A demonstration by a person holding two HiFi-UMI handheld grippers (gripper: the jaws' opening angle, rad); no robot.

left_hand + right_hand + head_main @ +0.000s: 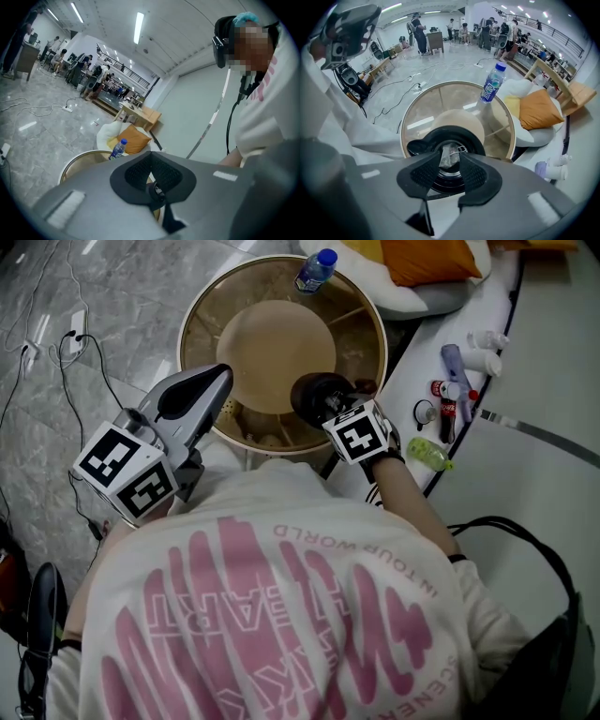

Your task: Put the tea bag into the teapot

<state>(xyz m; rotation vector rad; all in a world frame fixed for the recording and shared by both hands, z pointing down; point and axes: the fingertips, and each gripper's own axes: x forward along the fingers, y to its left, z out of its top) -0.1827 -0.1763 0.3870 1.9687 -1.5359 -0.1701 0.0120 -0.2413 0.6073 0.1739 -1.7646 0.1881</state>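
Your right tongs [450, 164] are pointing steeply down over the dark teapot [477, 140]. Their jaws are standing moderately apart and are not pressing on anything. The tea bag [449, 157] is showing in the gap between the pads, sitting in the teapot's round mouth with a thin loop at its upper right corner. The teapot is resting near the edge of the round glass table [440, 101] closest to you.

You are holding your left tongs [151, 159] by the table's left rim, well apart from the teapot and pointing almost level. Their jaws are pressing together with nothing between them.

A water bottle [492, 84] with a blue cap is standing upright at the far rim of the table. Beyond it, an orange cushion [539, 110] is lying on a white seat. Several small bottles [450, 399] are lying on the white surface to your right, well apart from the teapot.
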